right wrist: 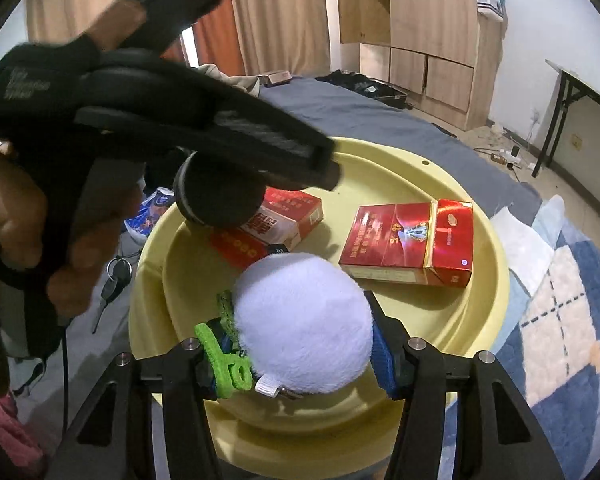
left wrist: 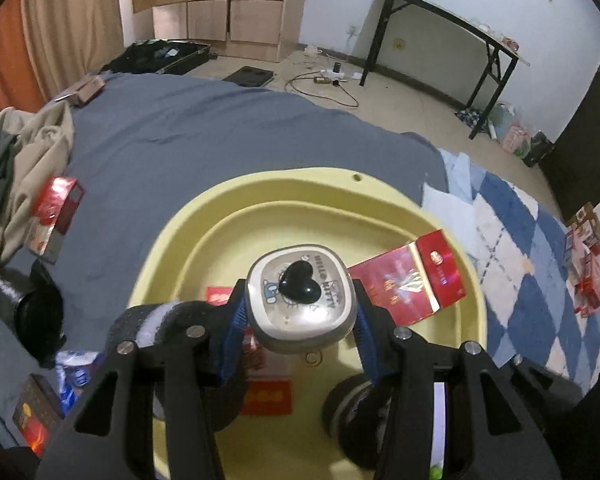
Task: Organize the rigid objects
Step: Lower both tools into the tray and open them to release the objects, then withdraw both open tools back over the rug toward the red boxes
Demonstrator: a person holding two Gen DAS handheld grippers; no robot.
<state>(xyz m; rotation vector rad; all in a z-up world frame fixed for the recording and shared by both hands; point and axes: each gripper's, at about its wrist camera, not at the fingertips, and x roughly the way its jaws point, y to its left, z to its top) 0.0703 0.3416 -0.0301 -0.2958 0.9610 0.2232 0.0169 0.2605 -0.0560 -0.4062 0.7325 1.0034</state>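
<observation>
My left gripper [left wrist: 300, 312] is shut on a beige Hello Kitty case [left wrist: 302, 304] with a black heart on its lid, held over the yellow basin [left wrist: 340, 188]. In the right wrist view the left gripper [right wrist: 260, 148] hangs above the basin [right wrist: 480, 320]. My right gripper [right wrist: 304, 340] is shut on a pale blue plush toy [right wrist: 304, 320] with green trim, over the basin's near side. Inside the basin lie a large red cigarette box [right wrist: 408, 236], also in the left wrist view [left wrist: 408, 284], and a smaller red box [right wrist: 276, 220].
The basin sits on a bed with a grey sheet [left wrist: 188, 132]. A red box [left wrist: 56, 212] and clothes [left wrist: 24, 152] lie at left, another box [left wrist: 36, 416] at lower left. A blue checked quilt [left wrist: 532, 264] lies right. Keys [right wrist: 114, 280] lie beside the basin.
</observation>
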